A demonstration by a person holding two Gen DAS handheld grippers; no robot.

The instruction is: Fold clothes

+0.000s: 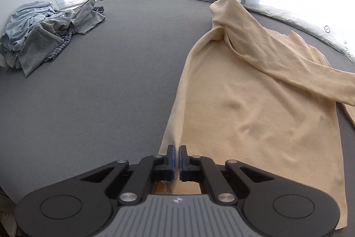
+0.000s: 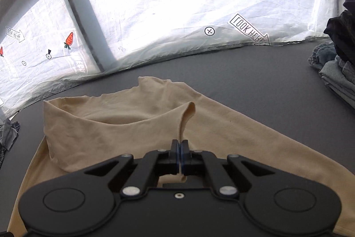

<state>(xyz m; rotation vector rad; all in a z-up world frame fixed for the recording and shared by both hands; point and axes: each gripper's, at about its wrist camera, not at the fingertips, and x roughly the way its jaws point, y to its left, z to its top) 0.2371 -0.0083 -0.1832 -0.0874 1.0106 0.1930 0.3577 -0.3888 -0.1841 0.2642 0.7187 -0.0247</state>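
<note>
1. Left hand-held gripper (image 1: 176, 158) is sitting closed, blue pads pinching a ridge of the beige shirt (image 1: 255, 103) at its near left edge; fabric is showing between the jaws and bunching behind them.
2. Right hand-held gripper (image 2: 178, 156) is likewise clamped shut on a thin pleat of the beige shirt (image 2: 111, 126); a peak of cloth is rising from the pads and a small tab is poking out below them.
3. The shirt is lying on the grey counter (image 1: 99, 92); in the left wrist view it is occupying the right half, one long sleeve (image 1: 277, 54) lying diagonally across the body toward the right edge.
4. In the right wrist view the upper part is folding over the body; the other sleeve (image 2: 266, 137) is running off to the lower right.
5. Around: a crumpled pile of grey and light-blue clothes (image 1: 44, 32) is sitting at the far left of the counter, well apart from the shirt; a stack of folded clothes (image 2: 339, 72) is resting at the far right, dark items on top.
6. A white printed sheet (image 2: 177, 3) with carrots, crossed circles and arrow labels is hanging behind the counter, brightly backlit.
7. Open grey counter is lying between shirt and both piles.
</note>
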